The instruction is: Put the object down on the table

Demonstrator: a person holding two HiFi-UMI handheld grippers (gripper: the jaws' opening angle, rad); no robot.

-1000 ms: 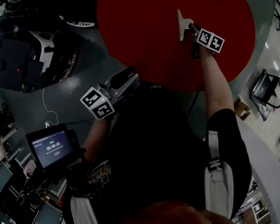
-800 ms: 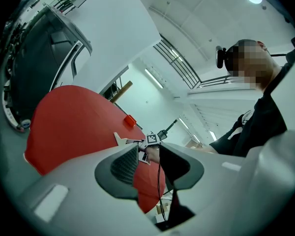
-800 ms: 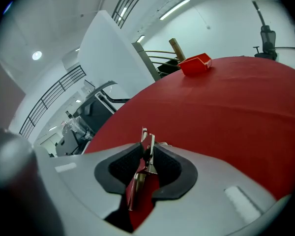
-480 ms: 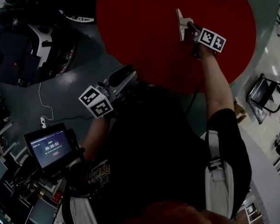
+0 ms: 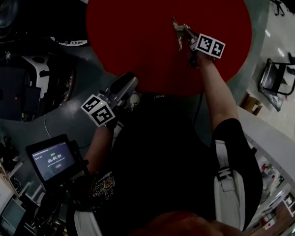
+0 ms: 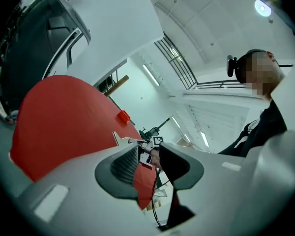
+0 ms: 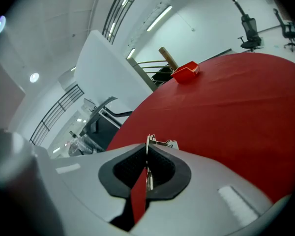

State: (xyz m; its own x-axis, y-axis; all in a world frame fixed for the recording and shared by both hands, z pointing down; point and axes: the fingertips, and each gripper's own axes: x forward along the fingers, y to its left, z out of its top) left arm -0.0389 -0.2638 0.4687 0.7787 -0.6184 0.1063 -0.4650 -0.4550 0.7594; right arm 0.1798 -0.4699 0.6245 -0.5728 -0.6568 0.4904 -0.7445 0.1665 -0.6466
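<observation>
Round red table (image 5: 137, 23) fills the top of the head view, with grey floor (image 5: 83, 90) around it and a lit screen (image 5: 51, 160) at 8 o'clock, off the table.

Change: the right gripper (image 5: 183, 32) has just been closing its jaws. A second ago the flat metal piece (image 5: 178, 31) showed its broad pale face at the jaw tips. Now it reads narrower and darker, tilted. In the right gripper view the pads are clenched on it edge-on (image 7: 148, 149), with a bit of it sticking out past the tips. It sits just right of table centre, about 3 o'clock. It looks clear of the cloth, but I can't confirm a gap.

My read is that this is a fresh pickup and the set-down hasn't started. The object is in the grip and plenty of bare red surface is free. Release comes only after lowering to contact. The piece is thin and clamped on edge, so it will likely tip flat when let go.

Pose: the right forearm comes in over the rim at 5 o'clock, stretched out, with the gripper nosed slightly down and the marker cube on top. The left arm is bent close to the body. The left gripper (image 5: 127, 84) is outside the rim at 7 o'clock, roughly level and aimed toward 1 o'clock. Its jaws are spread with nothing between them (image 6: 150, 156).

A small red box (image 7: 186, 72) is on the far rim near 12 o'clock, well apart from both grippers.
</observation>
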